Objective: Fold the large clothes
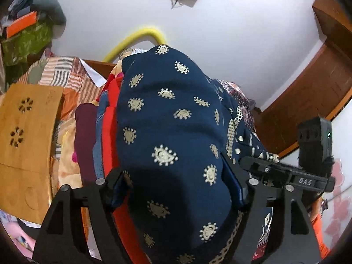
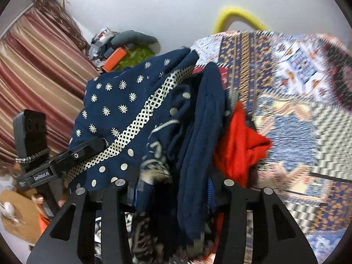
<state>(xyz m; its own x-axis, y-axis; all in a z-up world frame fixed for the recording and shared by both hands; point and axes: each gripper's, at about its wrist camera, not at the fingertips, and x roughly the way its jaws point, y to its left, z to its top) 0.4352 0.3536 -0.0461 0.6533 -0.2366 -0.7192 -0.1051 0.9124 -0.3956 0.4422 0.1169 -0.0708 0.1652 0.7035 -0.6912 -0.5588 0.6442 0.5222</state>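
Note:
A navy garment with cream paisley dots bulges up between my left gripper's fingers and fills the wide gap from pad to pad. In the right wrist view the same navy garment, with its cream lattice border, hangs bunched through my right gripper, touching both fingers. The left gripper's tip sits on the cloth at the left there. The right gripper's tip shows at the cloth's right edge in the left wrist view. Beneath lies a stack of maroon, denim and red clothes.
A bamboo lap table stands at the left on the bed. A patterned bedspread stretches to the right, with a loose red garment on it. Behind are a yellow tube, a white wall, a wooden door frame and a striped curtain.

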